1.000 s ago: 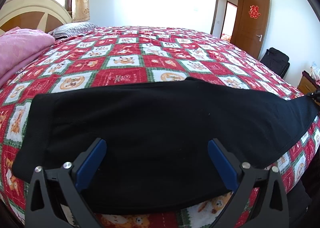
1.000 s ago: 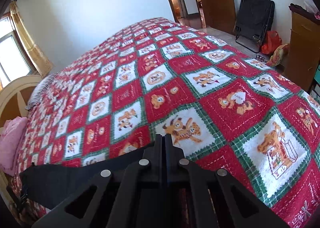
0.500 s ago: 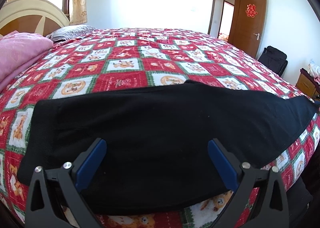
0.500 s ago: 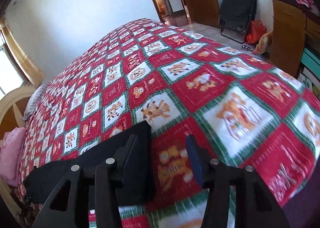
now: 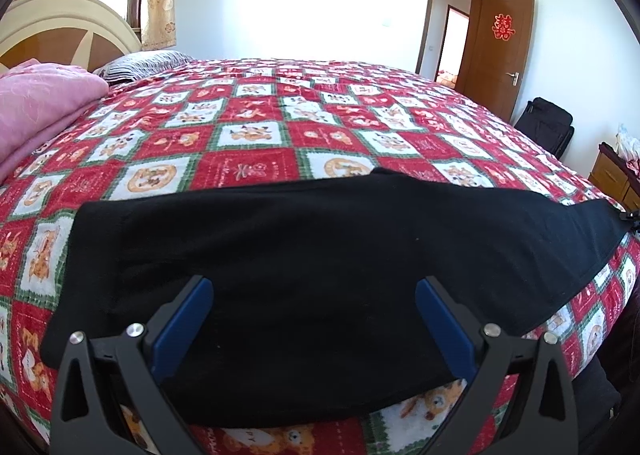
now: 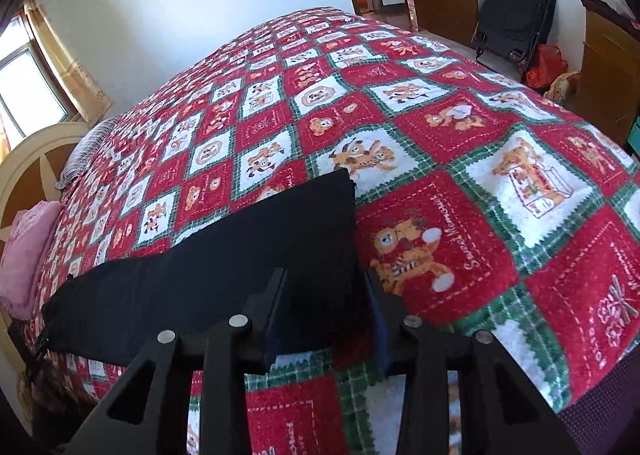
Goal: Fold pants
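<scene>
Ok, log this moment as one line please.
pants: flat on quilt | left gripper: open above pants | right gripper: just closing, astride leg-end hem, no grip yet

From my feed the pants (image 5: 320, 247) were plain black, lying on a bedspread (image 5: 248, 135) checked in red and white squares with green borders and orange cartoon animals. I saw a pink blanket (image 5: 36, 111), a grey-striped pillow (image 5: 144, 61), and my left tongs (image 5: 314, 291) black with blue pads (image 5: 182, 327).
</scene>
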